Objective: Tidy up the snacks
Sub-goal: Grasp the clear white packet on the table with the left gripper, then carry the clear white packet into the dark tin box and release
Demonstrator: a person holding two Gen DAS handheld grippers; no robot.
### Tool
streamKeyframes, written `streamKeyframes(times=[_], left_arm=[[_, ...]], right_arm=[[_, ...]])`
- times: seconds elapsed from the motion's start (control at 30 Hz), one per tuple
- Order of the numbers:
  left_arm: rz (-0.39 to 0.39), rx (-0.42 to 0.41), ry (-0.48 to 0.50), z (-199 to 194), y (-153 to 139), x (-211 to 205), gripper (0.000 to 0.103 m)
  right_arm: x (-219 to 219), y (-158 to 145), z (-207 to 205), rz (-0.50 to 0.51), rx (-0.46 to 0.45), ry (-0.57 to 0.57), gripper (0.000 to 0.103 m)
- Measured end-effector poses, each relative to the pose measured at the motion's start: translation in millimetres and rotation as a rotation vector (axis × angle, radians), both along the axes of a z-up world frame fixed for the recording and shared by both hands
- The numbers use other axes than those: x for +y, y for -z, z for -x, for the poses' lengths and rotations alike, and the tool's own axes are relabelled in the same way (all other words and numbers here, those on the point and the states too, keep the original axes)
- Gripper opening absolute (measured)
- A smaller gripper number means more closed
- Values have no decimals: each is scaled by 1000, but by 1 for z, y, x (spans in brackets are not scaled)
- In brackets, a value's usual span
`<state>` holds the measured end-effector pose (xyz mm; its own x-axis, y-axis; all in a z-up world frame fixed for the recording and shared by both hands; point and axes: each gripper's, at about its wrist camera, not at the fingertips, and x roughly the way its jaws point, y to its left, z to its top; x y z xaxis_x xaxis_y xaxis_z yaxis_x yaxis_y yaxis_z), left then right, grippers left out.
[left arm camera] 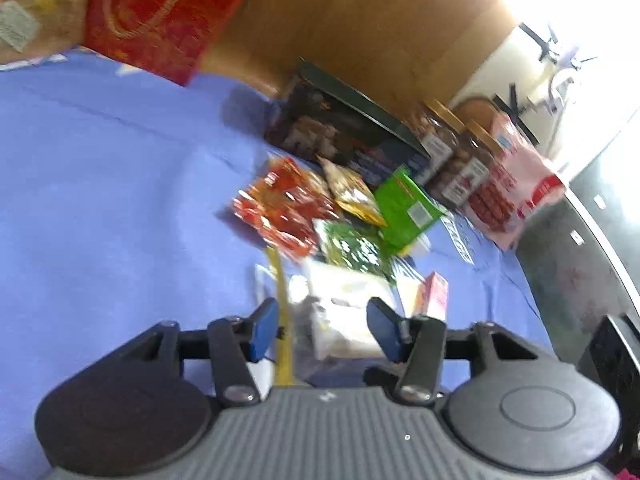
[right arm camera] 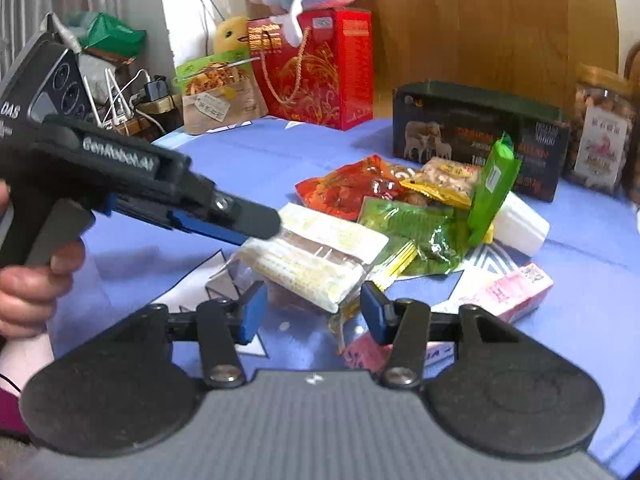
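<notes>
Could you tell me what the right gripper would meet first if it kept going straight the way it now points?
Most likely the clear pack of pale wafer sticks, lying just ahead between the right gripper and its open jaws; depth is uncertain.

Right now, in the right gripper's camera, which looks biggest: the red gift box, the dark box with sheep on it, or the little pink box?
1. Red gift box and dark sheep box: about alike, too close to rank.
2. Pink box: smallest, even though it sits nearest the camera.
</notes>
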<state>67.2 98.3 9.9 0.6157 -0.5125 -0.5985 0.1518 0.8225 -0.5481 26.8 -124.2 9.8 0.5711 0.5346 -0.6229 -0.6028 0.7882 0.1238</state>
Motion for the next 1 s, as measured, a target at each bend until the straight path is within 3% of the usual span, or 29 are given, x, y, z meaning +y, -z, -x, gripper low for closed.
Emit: streamKeyframes(times=[0.07, 0.2, 0.27, 0.3, 0.37, 0.5, 0.63, 0.77, 0.87, 1.0], left_arm=[[-21, -14, -38, -2, -5, 3, 62], [-39, 5, -7, -9, -3, -7, 62], [-80, 27, 33, -15, 5, -19, 53], [-75, 33, 59, -17, 11, -24, 53], [-55, 15, 74, -15, 12, -27, 50], [-96, -56, 87, -9, -15, -33, 48], [-69, -163, 89, -22, -59, -29, 48], [-53, -216, 78, -75, -91, -36, 48], [-42, -198, 63, -132, -99, -47, 48], [-44, -135, 46, -200, -85, -57, 48]], right_arm=[[13, 6, -8, 53, -61, -1, 61], [30, 15, -17, 139, -48, -36, 63], [28, 17, -13, 125, -28, -26, 62], [29, 16, -14, 103, -14, -15, 61], [27, 12, -14, 89, -13, 1, 45], [36, -12, -3, 65, -91, 33, 42], [24, -47, -18, -1, -201, 56, 42], [18, -70, -69, -4, -276, 91, 41], [8, -75, -122, -52, -242, 150, 41], [-2, -64, -183, -79, -169, 209, 41]])
